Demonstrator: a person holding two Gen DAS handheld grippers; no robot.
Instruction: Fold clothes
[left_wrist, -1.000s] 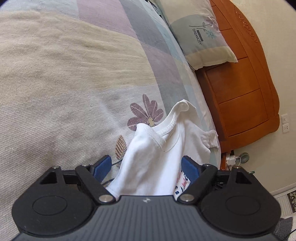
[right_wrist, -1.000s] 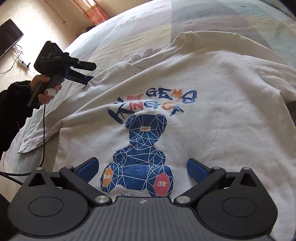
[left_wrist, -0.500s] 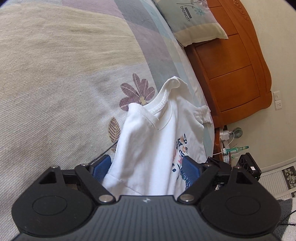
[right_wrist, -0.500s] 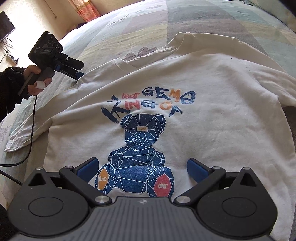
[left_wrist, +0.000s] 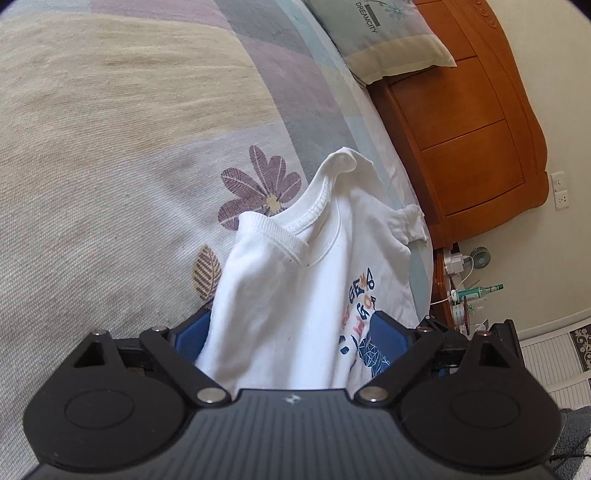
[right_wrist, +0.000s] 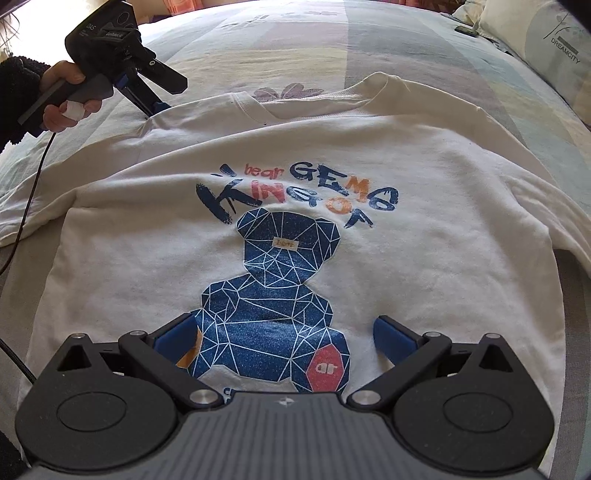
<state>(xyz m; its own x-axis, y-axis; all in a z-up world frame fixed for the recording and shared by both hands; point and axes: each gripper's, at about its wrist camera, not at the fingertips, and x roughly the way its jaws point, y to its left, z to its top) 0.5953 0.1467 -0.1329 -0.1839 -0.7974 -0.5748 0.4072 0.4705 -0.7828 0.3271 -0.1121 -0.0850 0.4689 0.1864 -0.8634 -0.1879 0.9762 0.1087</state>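
White sweatshirt (right_wrist: 388, 177) lies flat on bed (right_wrist: 295, 40), collar toward frame top. Left hand-held gripper (right_wrist: 157, 107) at upper left, nearest the shoulder, jaws opening around the fabric. Right hand-held gripper (right_wrist: 284, 332) open, hovering over the hem.

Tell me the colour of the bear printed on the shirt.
Dark blue with white lines; the bear shows best in the right wrist view.
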